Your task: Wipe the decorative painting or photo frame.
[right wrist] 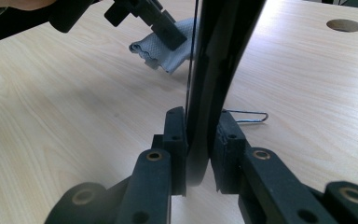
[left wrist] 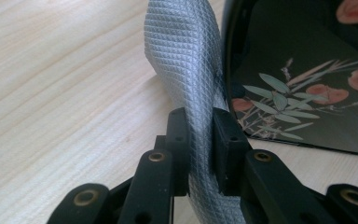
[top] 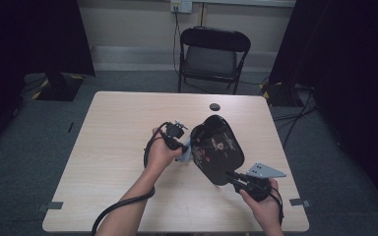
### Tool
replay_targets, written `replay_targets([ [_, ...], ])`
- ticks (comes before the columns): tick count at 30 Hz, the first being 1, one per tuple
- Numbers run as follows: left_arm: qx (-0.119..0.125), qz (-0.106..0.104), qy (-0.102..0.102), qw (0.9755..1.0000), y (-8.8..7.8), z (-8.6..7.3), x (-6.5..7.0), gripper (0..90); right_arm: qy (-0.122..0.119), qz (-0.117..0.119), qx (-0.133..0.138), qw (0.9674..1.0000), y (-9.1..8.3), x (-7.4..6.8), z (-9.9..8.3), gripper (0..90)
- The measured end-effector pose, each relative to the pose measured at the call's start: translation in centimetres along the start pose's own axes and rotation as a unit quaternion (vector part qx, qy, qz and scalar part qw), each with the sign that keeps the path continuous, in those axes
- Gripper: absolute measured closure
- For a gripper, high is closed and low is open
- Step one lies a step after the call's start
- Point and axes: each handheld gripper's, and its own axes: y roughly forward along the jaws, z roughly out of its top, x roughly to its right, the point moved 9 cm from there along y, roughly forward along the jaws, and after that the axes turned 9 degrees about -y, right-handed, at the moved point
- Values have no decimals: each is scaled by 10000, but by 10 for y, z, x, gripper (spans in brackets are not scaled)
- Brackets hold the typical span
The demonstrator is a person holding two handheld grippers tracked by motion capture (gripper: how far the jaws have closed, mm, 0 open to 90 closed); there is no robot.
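left gripper: pinching grey cloth
right gripper: clamped on near rim of black tray
tray: tilted up, long axis near-far
cloth: touching tray's left edge, left hand nearer

High view overhead, forward-down; tool views close, sharing tray.

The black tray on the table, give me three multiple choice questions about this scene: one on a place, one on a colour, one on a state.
1. Where is the right gripper clamped on the black tray?
A. Its near rim
B. Its far rim
C. Its centre

2. What colour is the cloth?
A. Red
B. Grey
C. Yellow

3. How does the left gripper stand?
A. Wide open
B. Shut on the cloth
C. Shut on nothing

A: the high view shows it at the tray's near edge.
B: the left gripper view shows grey fabric.
B: both pads press the cloth.
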Motion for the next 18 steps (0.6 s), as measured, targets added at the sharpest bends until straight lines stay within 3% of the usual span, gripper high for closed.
replay_targets([
  [7, -32, -109, -27, 9999, 5, -10, 4, 785, 45, -31, 19, 10000, 0, 0, -1, 784],
  [18, -170, -205, 106, 9996, 13, -27, 11, 785, 66, -36, 25, 10000, 1, -1, 1, 785],
])
